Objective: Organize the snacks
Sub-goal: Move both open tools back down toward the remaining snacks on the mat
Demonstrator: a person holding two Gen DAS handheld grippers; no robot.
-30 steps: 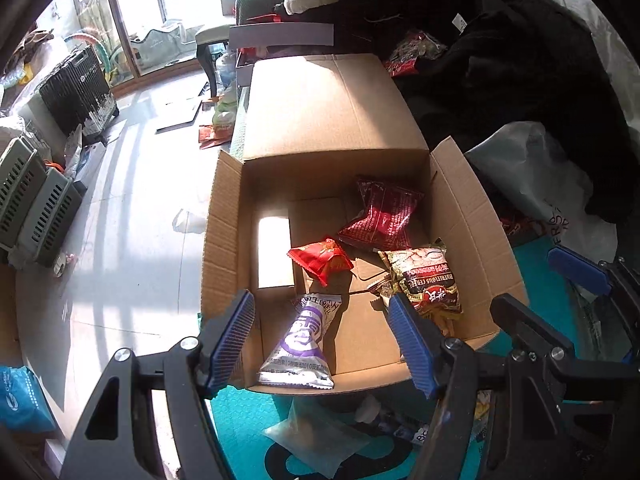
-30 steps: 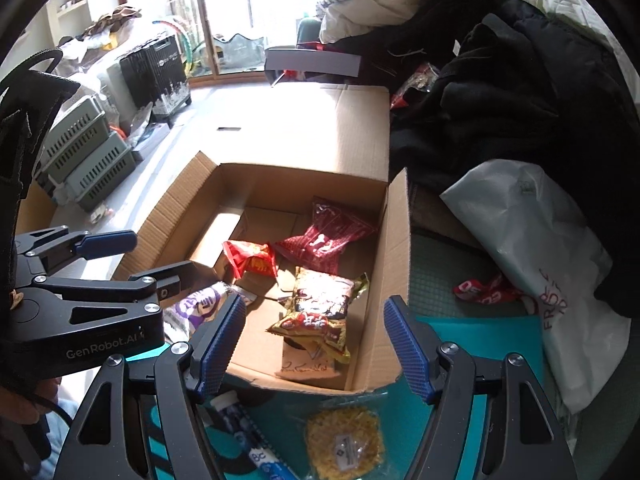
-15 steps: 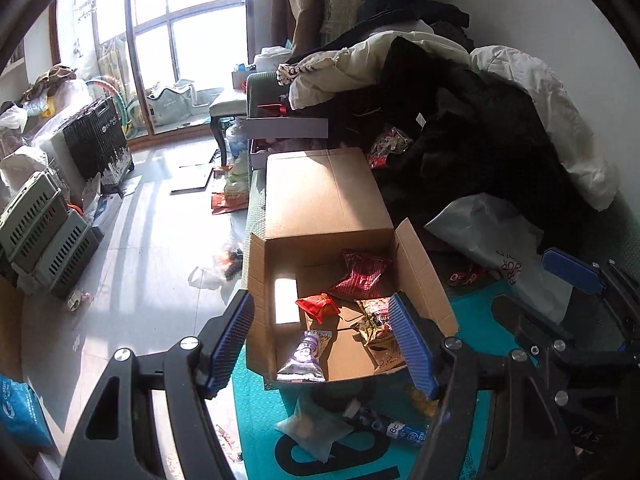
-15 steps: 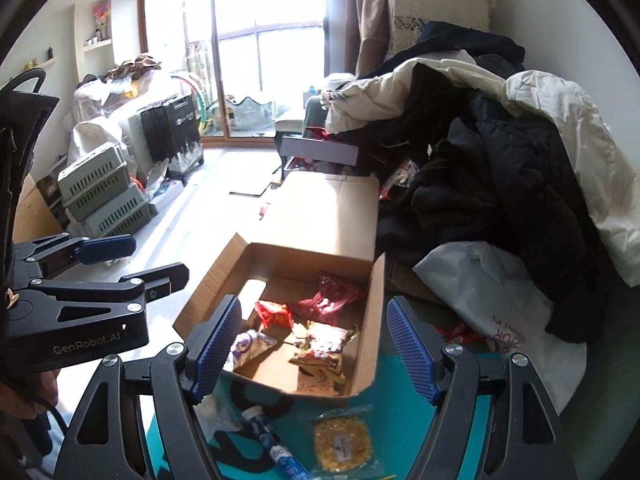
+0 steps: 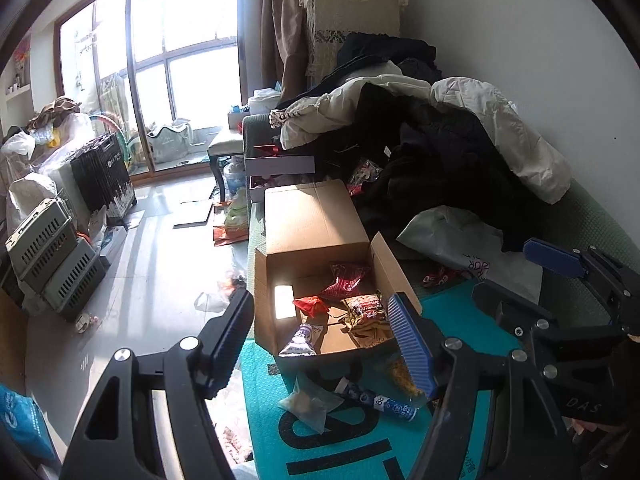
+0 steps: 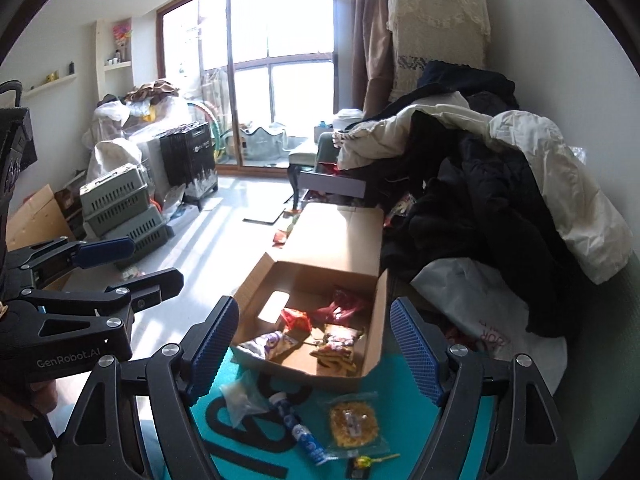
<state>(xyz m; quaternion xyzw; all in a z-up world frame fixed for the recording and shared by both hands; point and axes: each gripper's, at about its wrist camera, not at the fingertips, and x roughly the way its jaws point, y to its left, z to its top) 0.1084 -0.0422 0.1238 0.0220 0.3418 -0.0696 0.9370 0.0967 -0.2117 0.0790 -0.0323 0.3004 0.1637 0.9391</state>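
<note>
We hold both grippers above a teal mat (image 6: 460, 432) with nothing in them. The left gripper (image 5: 324, 340) has its jaws apart and empty. The right gripper (image 6: 316, 348) also stands apart and empty — its jaws have just been opening.

Going from left to right on the mat in the right wrist view: a clear plastic bag (image 6: 240, 400), then a blue tube (image 6: 298, 430) whose long axis runs diagonally, its white cap toward the cardboard box (image 6: 340, 240), then a yellow noodle pack (image 6: 354, 424) lying flat.

The box sits just beyond them, open, with its long axis running away from us toward the window. Inside lie a purple packet (image 5: 301, 338) at the near left pointing to the near edge, a small red packet (image 5: 311, 305), a dark red packet (image 5: 346, 276) at the far side and a brown packet (image 5: 366, 314) at the right.

Compared with one second ago, the box looks smaller and lower in both views — we see more of the room and the pile of clothes (image 5: 440, 152). The snacks have kept their places.
</note>
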